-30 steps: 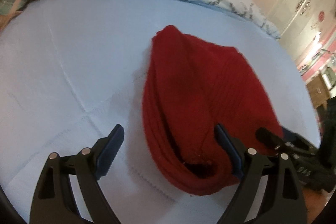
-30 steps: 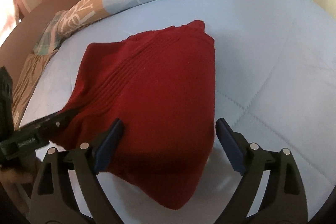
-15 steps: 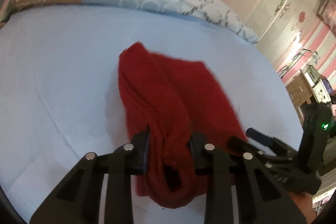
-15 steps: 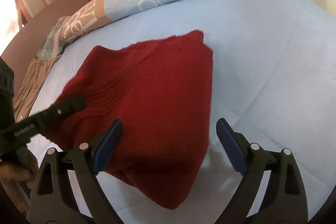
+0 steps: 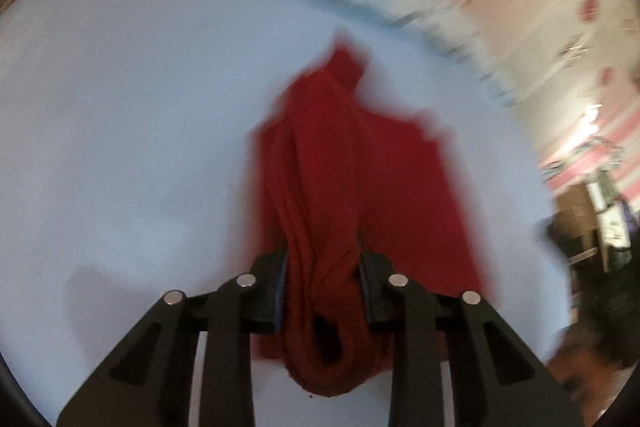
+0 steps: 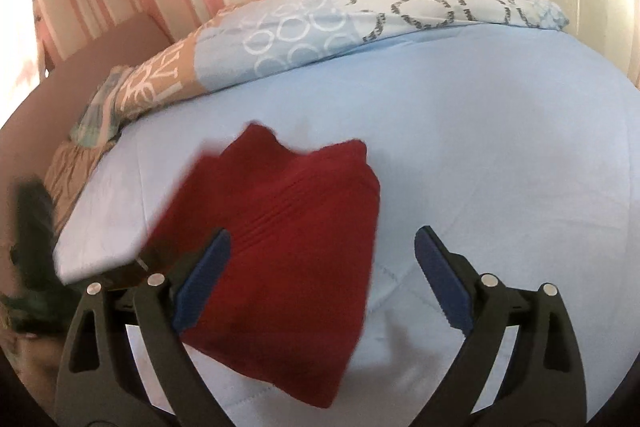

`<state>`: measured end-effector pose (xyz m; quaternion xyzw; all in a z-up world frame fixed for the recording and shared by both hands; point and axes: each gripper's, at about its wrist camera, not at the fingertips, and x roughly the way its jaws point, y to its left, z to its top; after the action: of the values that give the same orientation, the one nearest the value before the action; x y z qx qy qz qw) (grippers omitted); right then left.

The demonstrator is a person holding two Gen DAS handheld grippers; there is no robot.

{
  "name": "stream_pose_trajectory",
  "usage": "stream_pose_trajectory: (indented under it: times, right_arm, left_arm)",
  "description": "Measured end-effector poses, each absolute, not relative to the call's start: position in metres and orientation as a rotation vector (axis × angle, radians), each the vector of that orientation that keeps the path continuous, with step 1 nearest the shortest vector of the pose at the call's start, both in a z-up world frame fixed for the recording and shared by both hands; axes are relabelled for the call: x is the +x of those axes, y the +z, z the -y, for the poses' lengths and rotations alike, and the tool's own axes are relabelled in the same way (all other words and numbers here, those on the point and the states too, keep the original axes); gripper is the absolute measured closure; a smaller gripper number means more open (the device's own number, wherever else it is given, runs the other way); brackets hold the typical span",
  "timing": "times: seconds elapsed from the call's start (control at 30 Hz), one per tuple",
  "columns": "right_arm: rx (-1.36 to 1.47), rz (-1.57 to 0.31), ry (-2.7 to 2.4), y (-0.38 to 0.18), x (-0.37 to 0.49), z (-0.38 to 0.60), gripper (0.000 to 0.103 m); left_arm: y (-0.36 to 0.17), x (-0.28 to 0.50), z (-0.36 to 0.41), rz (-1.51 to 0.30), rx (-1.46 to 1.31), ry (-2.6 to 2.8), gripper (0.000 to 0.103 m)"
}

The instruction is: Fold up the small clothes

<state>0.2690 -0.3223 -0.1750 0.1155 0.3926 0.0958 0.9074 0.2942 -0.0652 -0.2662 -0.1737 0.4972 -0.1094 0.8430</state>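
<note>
Red knit hat [image 5: 344, 187] lies on the blue quilt [image 5: 120, 147]; your left gripper [image 5: 322, 287] pinches its six-o'clock brim to fold, while your right gripper [image 6: 320, 283] hovers wide above.

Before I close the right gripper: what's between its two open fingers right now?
In the right wrist view, the right gripper stands open; the red knit garment fills the left of the gap, bare light blue bedsheet the rest.

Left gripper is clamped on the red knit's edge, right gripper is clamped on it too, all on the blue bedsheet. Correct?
Not quite. The right gripper is open, jaws wide apart above the red knit, as the right wrist view shows. The left gripper is clamped on it, on the blue bedsheet.
</note>
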Motion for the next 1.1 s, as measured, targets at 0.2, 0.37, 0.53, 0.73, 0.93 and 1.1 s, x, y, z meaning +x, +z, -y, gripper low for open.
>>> stream_pose_trajectory:
  times: [0.2,0.37,0.53,0.73,0.93,1.1]
  right_arm:
    - [0.215,-0.857,0.225,-0.194,0.275,0.302,0.01]
    - [0.116,-0.882,0.238,-0.21,0.277,0.278,0.01]
    - [-0.035,-0.95,0.196,-0.255,0.267,0.263,0.005]
    - [-0.023,-0.944,0.194,-0.267,0.263,0.267,0.003]
    - [0.061,-0.83,0.207,-0.213,0.266,0.288,0.003]
    - [0.046,-0.823,0.189,-0.195,0.292,0.297,0.003]
  left_arm:
    - [-0.282,0.298,0.05,-1.044,-0.36,-0.255,0.051]
    - [-0.268,0.291,0.066,-0.993,-0.213,-0.238,0.043]
    - [-0.278,0.269,0.071,-0.872,0.061,-0.149,0.018]
    - [-0.29,0.263,0.098,-0.737,0.346,-0.079,0.012]
    - [-0.237,0.251,0.081,-0.626,0.238,-0.12,0.01]
    - [-0.19,0.281,0.066,-0.578,0.181,-0.099,0.008]
